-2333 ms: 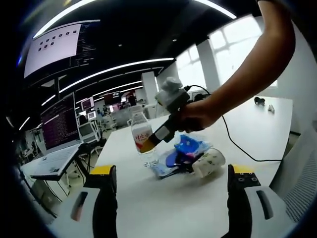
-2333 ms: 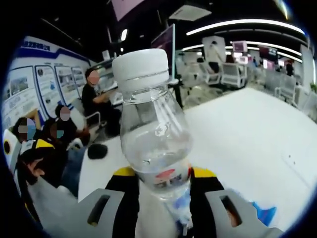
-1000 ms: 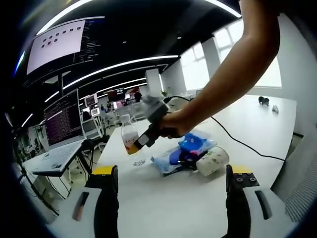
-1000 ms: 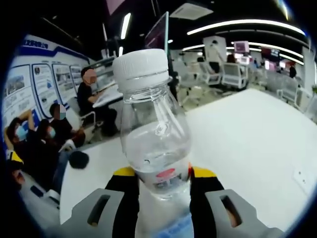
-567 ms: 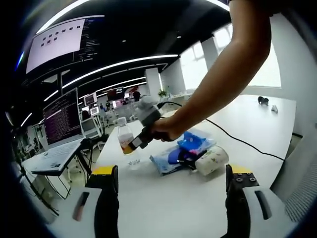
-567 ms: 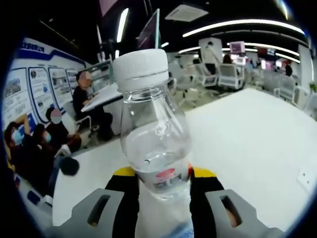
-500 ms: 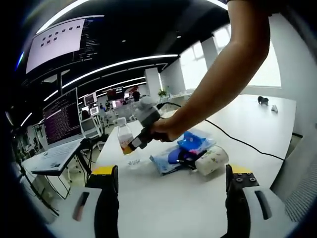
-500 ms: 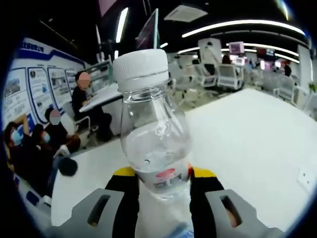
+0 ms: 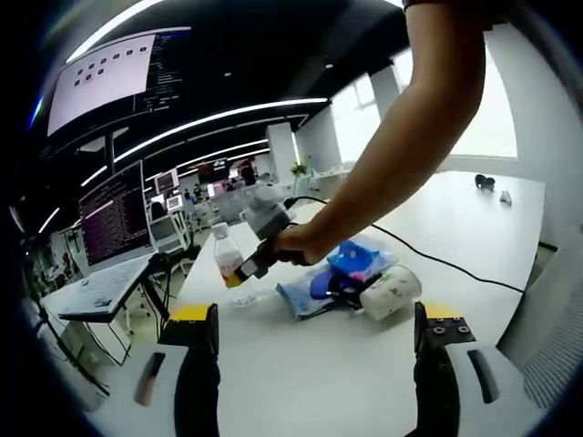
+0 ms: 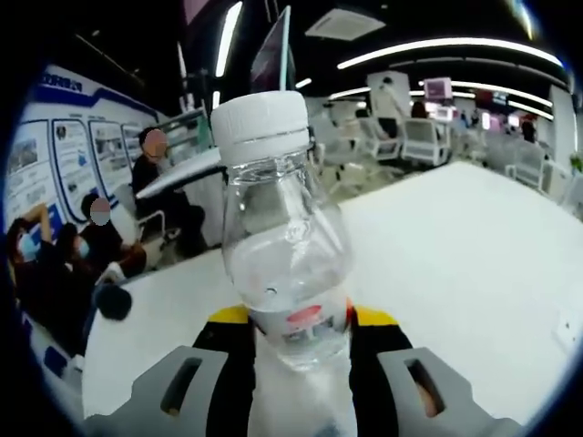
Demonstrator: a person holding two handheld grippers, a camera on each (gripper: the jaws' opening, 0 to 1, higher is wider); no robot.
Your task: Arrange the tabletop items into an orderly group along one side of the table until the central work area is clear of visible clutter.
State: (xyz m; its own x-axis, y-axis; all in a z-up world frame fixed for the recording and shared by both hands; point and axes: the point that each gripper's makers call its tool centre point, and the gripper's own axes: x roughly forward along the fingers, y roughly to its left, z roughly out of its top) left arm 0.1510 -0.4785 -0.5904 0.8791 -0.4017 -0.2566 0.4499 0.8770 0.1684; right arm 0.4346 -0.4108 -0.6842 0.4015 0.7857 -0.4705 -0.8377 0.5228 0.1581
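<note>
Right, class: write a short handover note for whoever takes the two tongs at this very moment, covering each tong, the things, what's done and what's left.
Right tongs: shut on the water bottle, upright, carried near the table edge.
Left tongs: open, holding nothing, over bare table.
A pile sits mid-table: blue packets and a tipped paper cup; a black cable trails behind.
Done: bottle picked up.
Left: set the bottle down by one side, then move the packets and cup beside it.
</note>
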